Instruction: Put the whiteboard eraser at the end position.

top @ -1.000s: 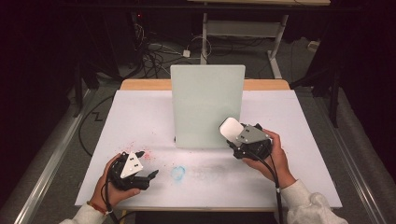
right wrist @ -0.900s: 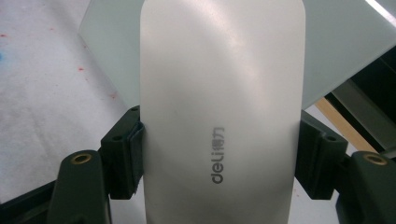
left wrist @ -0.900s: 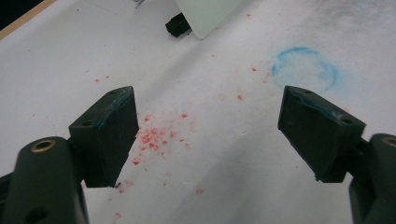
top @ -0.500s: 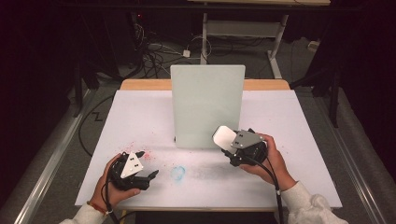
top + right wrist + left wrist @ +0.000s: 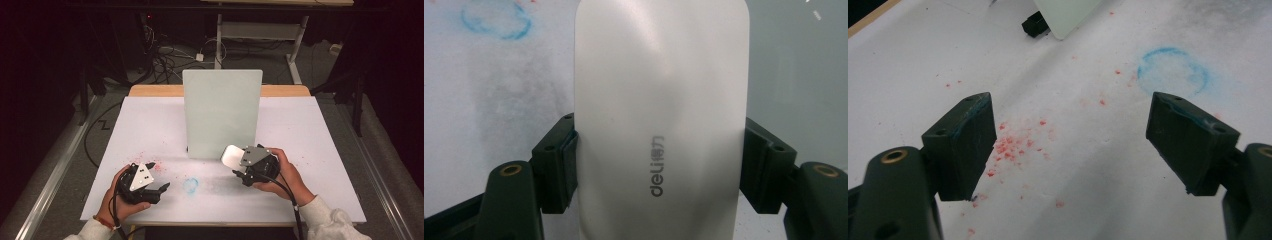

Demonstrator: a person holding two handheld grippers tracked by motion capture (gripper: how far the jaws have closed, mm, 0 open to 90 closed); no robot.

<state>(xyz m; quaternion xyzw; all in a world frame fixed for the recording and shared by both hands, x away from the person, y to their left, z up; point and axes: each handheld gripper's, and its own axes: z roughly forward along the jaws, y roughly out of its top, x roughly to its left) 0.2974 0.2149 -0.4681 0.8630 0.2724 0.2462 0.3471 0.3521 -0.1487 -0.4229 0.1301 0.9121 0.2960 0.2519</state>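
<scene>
High view first: the broad white paper-covered surface [image 5: 310,130] takes up most of the scene, with a strip of wooden edge along its far side. Standing upright near the middle is the pale green rectangular board [image 5: 222,112], its lower corner propped by a small black foot [image 5: 1034,24] seen in the left gripper view. Next down in size, the two hands. The right hand [image 5: 280,172] sits just in front of the board's right corner, holding the right gripper [image 5: 239,167], and its fingers [image 5: 555,162] are clamped on both flanks of a smooth white oval computer mouse [image 5: 231,156] with a grey "deli" logo. The right gripper view has the mouse running straight up between the pads, the board's pale face behind it on the right. The mouse sits at the board's lower right corner, though I can't tell whether it rests on the surface or is lifted off it. Over at near left, the left hand [image 5: 122,197] holds the left gripper [image 5: 161,189], fingers [image 5: 964,142] spread wide with nothing between them. Smaller still: a smudged blue chalky ring [image 5: 190,185] on the surface between the two grippers, and a scatter of red crumbs [image 5: 1013,145] just under the left pad.
</scene>
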